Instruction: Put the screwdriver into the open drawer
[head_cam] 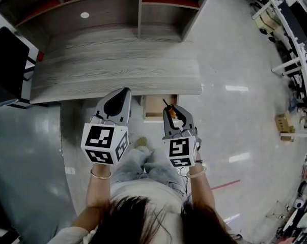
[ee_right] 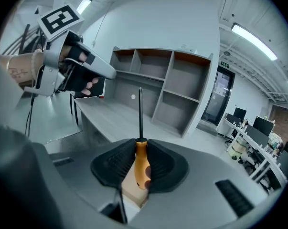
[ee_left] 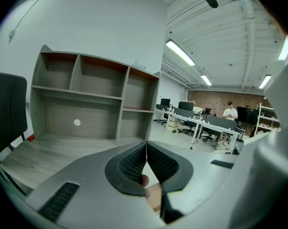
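Observation:
My right gripper is shut on the orange handle of a screwdriver, whose thin black shaft points forward and up toward the desk. In the right gripper view the handle is pinched between the black pads, and the shaft rises above them. The open light-wood drawer juts out under the desk's front edge, just left of and below that gripper; its wood shows under the jaws. My left gripper hovers at the desk edge left of the drawer, shut and empty.
A grey wood desk with an open shelf unit lies ahead. A black chair stands at its left end. The person's legs are below the grippers. Office desks and clutter line the far right.

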Demonstrator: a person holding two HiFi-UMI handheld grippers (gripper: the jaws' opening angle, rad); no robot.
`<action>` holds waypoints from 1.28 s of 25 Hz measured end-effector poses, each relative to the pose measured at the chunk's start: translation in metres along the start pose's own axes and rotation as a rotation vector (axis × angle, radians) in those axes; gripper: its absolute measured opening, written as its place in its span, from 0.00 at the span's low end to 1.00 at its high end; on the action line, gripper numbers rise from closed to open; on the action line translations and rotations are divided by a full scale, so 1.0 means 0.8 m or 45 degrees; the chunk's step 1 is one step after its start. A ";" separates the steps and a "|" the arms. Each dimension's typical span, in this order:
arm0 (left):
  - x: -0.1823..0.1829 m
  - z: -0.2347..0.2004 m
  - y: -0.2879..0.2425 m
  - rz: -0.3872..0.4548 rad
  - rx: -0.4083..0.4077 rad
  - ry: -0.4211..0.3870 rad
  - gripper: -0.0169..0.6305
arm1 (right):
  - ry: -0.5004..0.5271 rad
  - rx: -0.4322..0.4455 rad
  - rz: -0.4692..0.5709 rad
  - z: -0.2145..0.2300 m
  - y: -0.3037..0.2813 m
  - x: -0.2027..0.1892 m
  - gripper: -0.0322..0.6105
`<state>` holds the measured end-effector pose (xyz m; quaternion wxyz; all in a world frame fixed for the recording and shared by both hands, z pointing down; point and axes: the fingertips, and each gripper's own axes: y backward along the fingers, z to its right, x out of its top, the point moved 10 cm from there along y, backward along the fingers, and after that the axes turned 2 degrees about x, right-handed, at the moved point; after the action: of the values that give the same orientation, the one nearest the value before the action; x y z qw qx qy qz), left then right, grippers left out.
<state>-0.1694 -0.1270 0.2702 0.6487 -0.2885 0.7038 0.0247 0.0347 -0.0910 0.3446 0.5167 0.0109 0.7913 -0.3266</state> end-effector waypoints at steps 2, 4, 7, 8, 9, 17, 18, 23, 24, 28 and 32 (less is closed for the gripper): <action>-0.003 -0.002 -0.002 -0.008 -0.001 0.008 0.05 | 0.000 0.010 -0.021 -0.002 -0.005 -0.003 0.19; -0.007 -0.003 -0.007 -0.018 0.003 0.018 0.05 | 0.012 0.014 -0.061 0.000 -0.010 -0.009 0.19; -0.013 -0.004 -0.014 -0.037 0.023 0.033 0.05 | 0.034 0.030 -0.106 0.003 -0.018 -0.017 0.19; -0.015 -0.004 -0.015 -0.043 0.032 0.039 0.05 | 0.038 0.040 -0.115 0.004 -0.020 -0.020 0.19; -0.017 -0.005 -0.016 -0.048 0.043 0.046 0.05 | 0.042 0.050 -0.124 0.004 -0.022 -0.024 0.19; -0.036 -0.004 -0.032 -0.077 0.115 0.099 0.05 | 0.072 0.126 -0.189 0.016 -0.044 -0.058 0.19; -0.039 -0.004 -0.033 -0.079 0.126 0.105 0.05 | 0.072 0.136 -0.194 0.017 -0.046 -0.063 0.19; -0.053 -0.002 -0.037 -0.096 0.185 0.116 0.05 | 0.086 0.181 -0.219 0.024 -0.056 -0.087 0.19; -0.057 -0.001 -0.038 -0.103 0.193 0.114 0.05 | 0.086 0.188 -0.224 0.025 -0.059 -0.091 0.19; -0.072 0.001 -0.046 -0.129 0.213 0.112 0.05 | 0.094 0.216 -0.244 0.030 -0.075 -0.109 0.19; -0.089 0.003 -0.058 -0.149 0.213 0.117 0.05 | 0.116 0.242 -0.267 0.031 -0.092 -0.128 0.19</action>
<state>-0.1475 -0.1377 0.3514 0.6380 -0.2747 0.7143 -0.0854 0.0762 -0.1289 0.4596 0.4399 -0.0082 0.7762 -0.4516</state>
